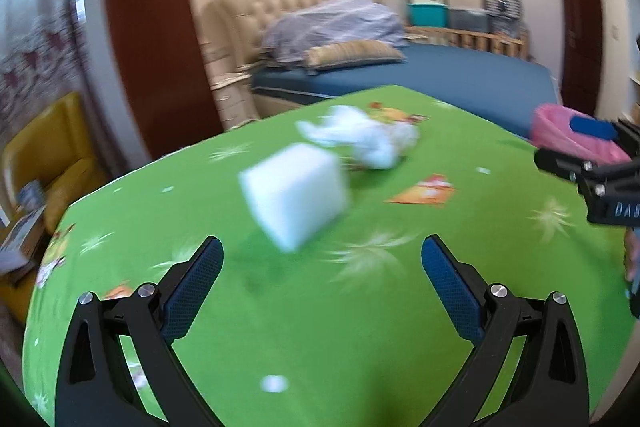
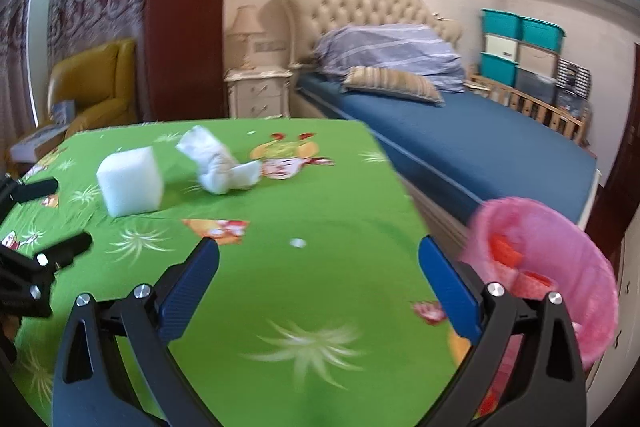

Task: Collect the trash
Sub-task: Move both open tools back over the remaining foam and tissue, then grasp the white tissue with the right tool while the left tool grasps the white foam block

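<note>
1. Left gripper (image 1: 322, 247) — fingers spread wide, nothing between them, hovering over the green tablecloth (image 1: 320, 327).
2. Straight ahead of it sits a white foam block (image 1: 294, 195), blurred in this view, resting on the cloth just beyond the fingertips.
3. Behind the block lies a crumpled white tissue wad (image 1: 368, 139), close to it; whether the two touch I cannot tell.
4. Right gripper (image 2: 318, 251) — also splayed apart and empty, above a bare stretch of cloth.
5. From the right wrist view, the block and the wad are off to the left, well ahead of the fingers.
6. A pink-lined bin (image 2: 552, 267) stands at the table's right edge, just beside the right finger, with red pieces inside.
7. One tiny white scrap (image 2: 297, 243) lies on the cloth between the right fingertips.
</note>
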